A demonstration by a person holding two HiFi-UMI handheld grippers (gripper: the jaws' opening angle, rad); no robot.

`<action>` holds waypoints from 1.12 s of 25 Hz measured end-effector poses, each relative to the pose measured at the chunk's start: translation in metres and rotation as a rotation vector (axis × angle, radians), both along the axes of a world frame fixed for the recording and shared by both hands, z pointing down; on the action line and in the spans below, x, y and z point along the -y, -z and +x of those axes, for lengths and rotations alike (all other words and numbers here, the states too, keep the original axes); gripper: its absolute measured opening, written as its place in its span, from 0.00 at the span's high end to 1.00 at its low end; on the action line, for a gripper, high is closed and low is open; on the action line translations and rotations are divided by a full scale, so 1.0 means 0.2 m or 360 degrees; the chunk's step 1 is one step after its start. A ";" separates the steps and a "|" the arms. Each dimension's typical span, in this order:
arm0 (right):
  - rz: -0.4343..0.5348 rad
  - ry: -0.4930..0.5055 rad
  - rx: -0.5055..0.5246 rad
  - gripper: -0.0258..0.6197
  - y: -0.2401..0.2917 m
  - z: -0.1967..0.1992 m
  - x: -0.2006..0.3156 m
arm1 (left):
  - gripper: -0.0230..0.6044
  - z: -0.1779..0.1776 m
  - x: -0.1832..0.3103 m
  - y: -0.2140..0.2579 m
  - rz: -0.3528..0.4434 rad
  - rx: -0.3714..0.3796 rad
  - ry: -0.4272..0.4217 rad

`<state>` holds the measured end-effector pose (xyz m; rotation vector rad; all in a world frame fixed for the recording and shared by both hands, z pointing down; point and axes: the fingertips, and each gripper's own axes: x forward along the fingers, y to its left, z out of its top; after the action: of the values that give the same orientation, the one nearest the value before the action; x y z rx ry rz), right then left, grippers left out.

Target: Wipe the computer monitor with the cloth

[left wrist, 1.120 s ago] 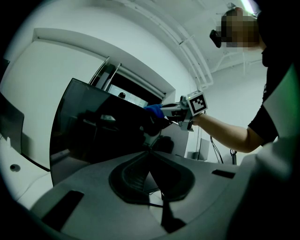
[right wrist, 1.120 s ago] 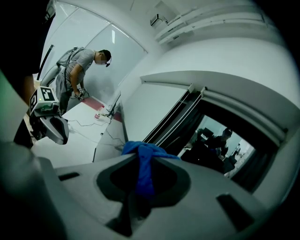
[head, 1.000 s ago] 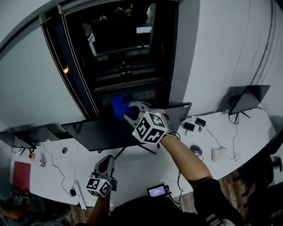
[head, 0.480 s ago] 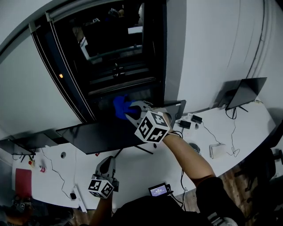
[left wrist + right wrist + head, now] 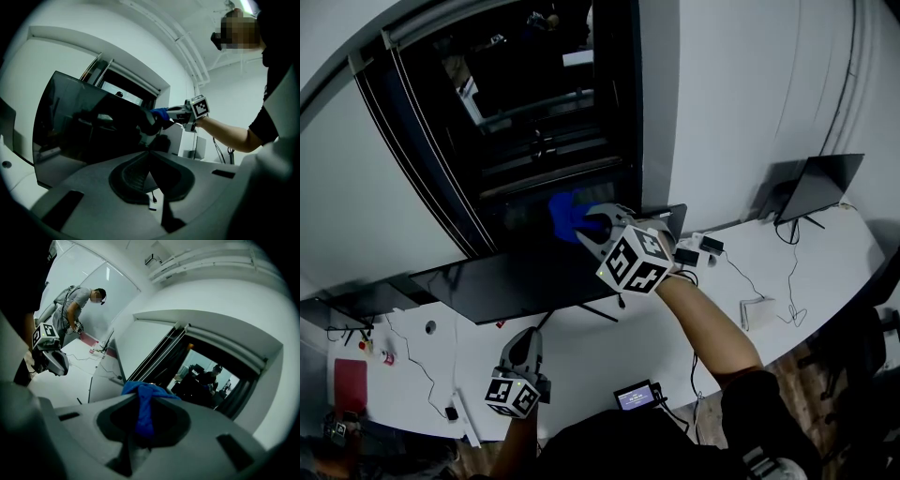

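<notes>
My right gripper (image 5: 598, 228) is clamped on the blue cloth (image 5: 569, 214), which sits just ahead of it at the monitor (image 5: 525, 281) upper edge. My left gripper (image 5: 527, 339), jaws together and empty, hovers over the desk (image 5: 581, 356)

A curved white worktop (image 5: 581, 352) is carrying the wide dark computer monitor (image 5: 525, 281), which is standing on its foot near the middle, and a smaller dark screen (image 5: 814, 192) well apart at the right end. Black adapters (image 5: 698, 248) and a white box (image 5: 748, 315) are lying between the two. A red pad (image 5: 349, 386) is lying at the left end, and a small lit device (image 5: 635, 397) is sitting at the near edge.
</notes>
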<state>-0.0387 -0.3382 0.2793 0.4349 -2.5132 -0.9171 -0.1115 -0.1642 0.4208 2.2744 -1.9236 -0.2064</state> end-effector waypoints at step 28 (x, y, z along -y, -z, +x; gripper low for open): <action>-0.0174 -0.0352 0.0221 0.86 0.00 0.61 0.32 | 0.97 0.11 -0.02 -0.06 -0.0064 -0.0016 -0.0042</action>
<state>0.0842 -0.4030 0.2802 0.7468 -2.5583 -0.6823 -0.0892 -0.1600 0.4331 2.2677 -1.8742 -0.1745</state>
